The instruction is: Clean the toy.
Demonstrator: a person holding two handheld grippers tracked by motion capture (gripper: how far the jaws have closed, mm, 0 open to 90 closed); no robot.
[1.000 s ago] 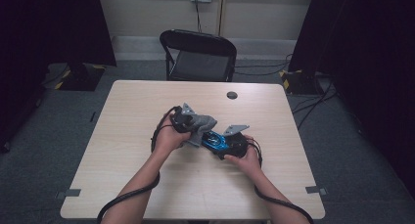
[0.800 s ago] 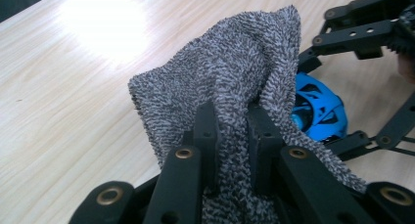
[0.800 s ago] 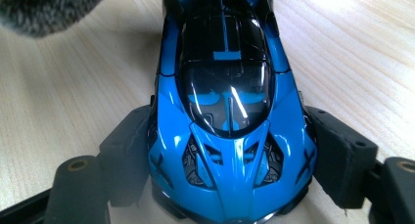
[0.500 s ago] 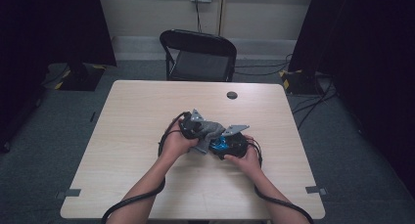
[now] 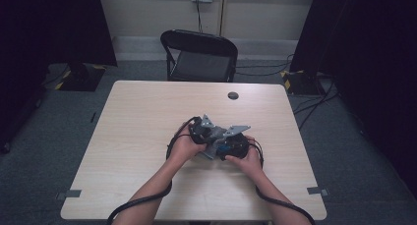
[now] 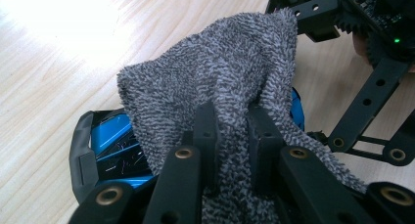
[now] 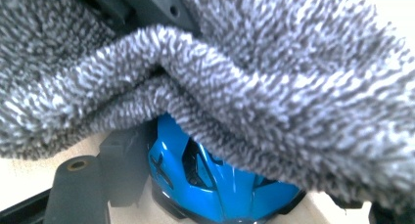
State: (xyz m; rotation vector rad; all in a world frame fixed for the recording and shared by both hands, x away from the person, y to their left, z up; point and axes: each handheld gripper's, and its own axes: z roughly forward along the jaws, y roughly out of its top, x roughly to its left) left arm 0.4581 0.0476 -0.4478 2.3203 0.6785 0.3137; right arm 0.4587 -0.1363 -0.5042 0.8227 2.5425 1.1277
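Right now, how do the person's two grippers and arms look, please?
Both are black tools. The left gripper has flat perforated bars with brass-coloured rivets; the right gripper shows gears and a small green light. Each carries a grey three-cornered plate and trails a thick black cable. The forearms are bare, without sleeves.

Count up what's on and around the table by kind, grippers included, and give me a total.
Grippers: 2, left gripper, right gripper
Grey cloth: 1
Blue toy car: 1
Black folding chair: 1
Table: 1
Total: 6
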